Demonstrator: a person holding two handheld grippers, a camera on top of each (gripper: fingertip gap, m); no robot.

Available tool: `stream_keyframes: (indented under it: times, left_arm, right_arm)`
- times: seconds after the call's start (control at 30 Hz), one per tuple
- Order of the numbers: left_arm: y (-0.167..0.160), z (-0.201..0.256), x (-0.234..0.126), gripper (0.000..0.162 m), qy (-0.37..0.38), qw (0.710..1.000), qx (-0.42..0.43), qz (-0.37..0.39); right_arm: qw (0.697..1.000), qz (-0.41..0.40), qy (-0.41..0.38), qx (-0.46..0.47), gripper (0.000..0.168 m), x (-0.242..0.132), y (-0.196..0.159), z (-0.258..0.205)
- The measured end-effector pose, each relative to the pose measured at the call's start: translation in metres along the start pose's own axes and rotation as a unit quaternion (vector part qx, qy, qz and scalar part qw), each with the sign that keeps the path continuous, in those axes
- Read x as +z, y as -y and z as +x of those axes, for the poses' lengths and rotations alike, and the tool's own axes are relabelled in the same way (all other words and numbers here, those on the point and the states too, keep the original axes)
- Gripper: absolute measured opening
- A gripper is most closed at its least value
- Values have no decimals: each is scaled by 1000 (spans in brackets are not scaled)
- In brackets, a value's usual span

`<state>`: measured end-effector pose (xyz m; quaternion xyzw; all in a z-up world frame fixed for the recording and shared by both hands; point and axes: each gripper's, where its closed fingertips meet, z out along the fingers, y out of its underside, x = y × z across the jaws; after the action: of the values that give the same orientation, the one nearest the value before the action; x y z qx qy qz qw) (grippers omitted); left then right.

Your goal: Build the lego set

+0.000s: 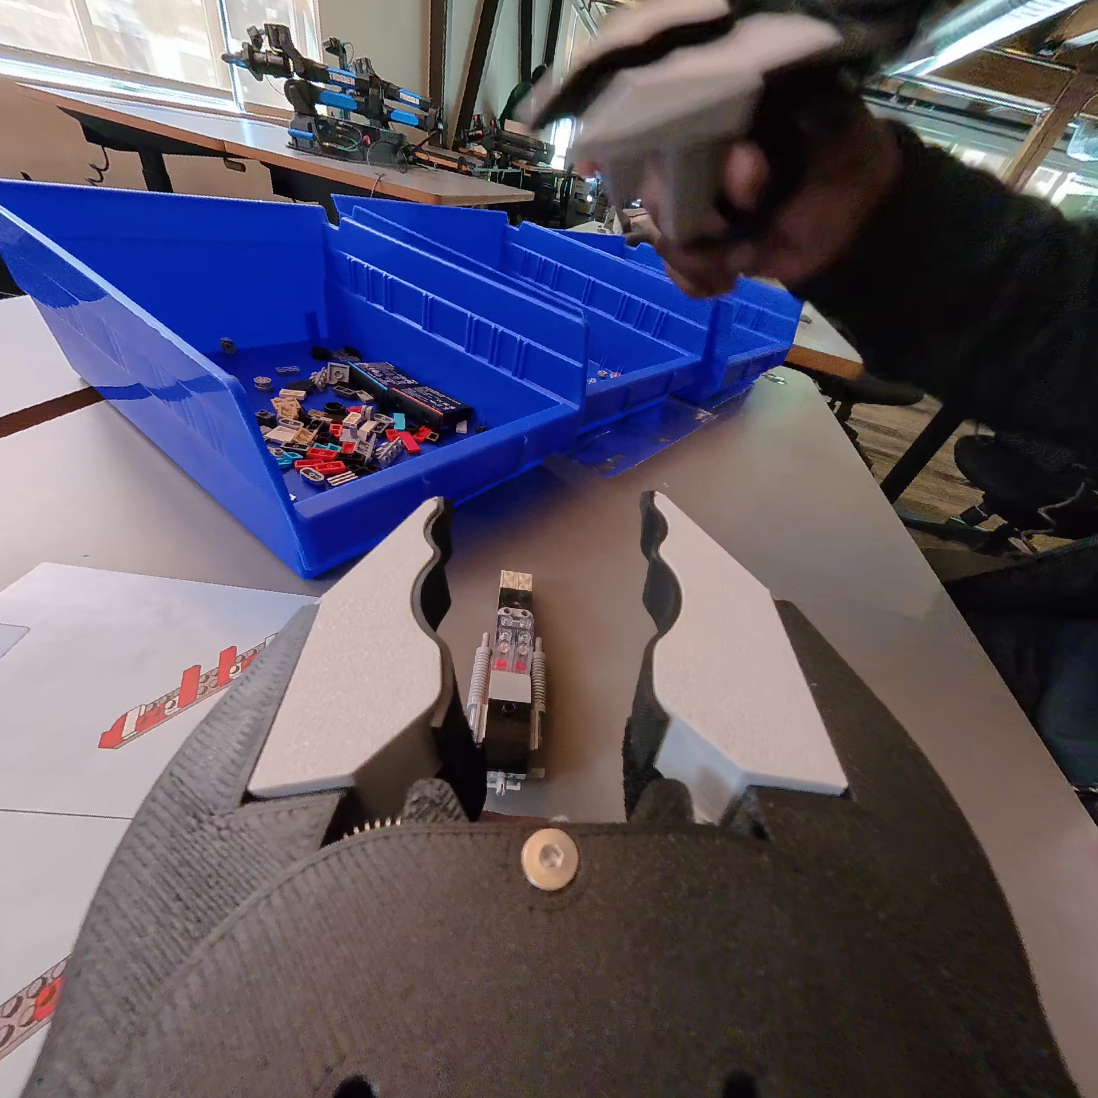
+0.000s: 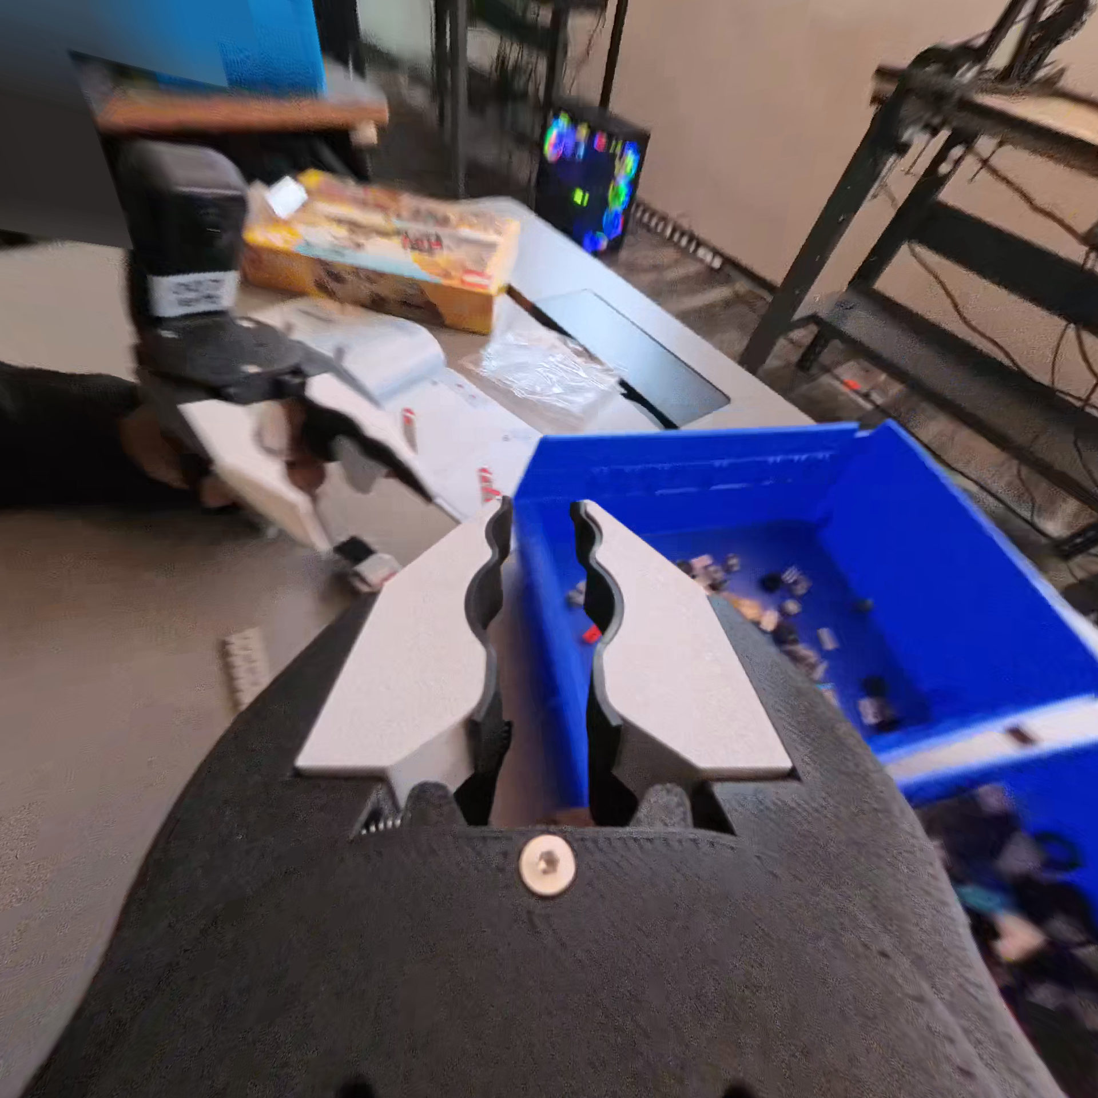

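Observation:
A small black and grey lego assembly (image 1: pixel 511 671) with two grey spring pieces lies on the grey table, between the fingers of my left gripper (image 1: pixel 545 505). That gripper is wide open and does not touch it. My right gripper (image 2: pixel 542 508) is open by a narrow gap and empty, hovering over the near wall of the blue bin (image 2: pixel 950 535) of loose lego pieces (image 2: pixel 772 606). The right wrist view is blurred and also shows the left gripper (image 2: pixel 377 526) by the assembly (image 2: pixel 365 564). The right gripper (image 1: pixel 624 119) appears blurred at the top of the left wrist view.
The blue bin (image 1: pixel 178 333) holds loose pieces (image 1: pixel 338 428) and a black box (image 1: pixel 410 392); more blue bins stand beside it. An instruction booklet (image 1: pixel 119 683) lies left. A white plate (image 2: pixel 243 665), a lego box (image 2: pixel 380 261) and a plastic bag (image 2: pixel 540 368) lie on the table. The gap from one gripper's tips to the other's is roughly 12 cm. The white plate (image 2: pixel 243 665) lies some 12 cm from my left tips, 20 cm from my right tips.

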<state>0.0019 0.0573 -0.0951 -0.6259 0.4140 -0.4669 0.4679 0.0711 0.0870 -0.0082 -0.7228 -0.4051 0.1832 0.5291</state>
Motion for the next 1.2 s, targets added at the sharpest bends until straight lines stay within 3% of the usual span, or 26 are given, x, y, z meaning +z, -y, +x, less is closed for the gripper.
stream_keyframes:
  times: [0.1, 0.23, 0.37, 0.57, 1.0, 1.2]
  left_arm:
    - [0, 0, -1, 65, 1, 1000, 2, 1]
    - [-1, -2, -3, 65, 8, 1000, 5, -1]
    - [-1, -4, -4, 65, 10, 1000, -1, -1]
    - [-2, -5, -3, 65, 8, 1000, -7, -8]
    - [-3, -6, -2, 65, 10, 1000, -7, -12]
    - [-3, -5, -2, 65, 10, 1000, -5, -12]
  right_arm:
    - [989, -134, 37, -47, 27, 51, -6, 45]
    - [931, -346, 102, -60, 29, 108, -87, 88]
    - [883, -454, 107, -60, 27, 130, -141, 111]
    - [884, -453, 117, -24, 20, 142, -151, 113]
    - [871, -475, 119, -45, 30, 148, -155, 120]
    - [869, -478, 117, -50, 17, 150, -155, 122]
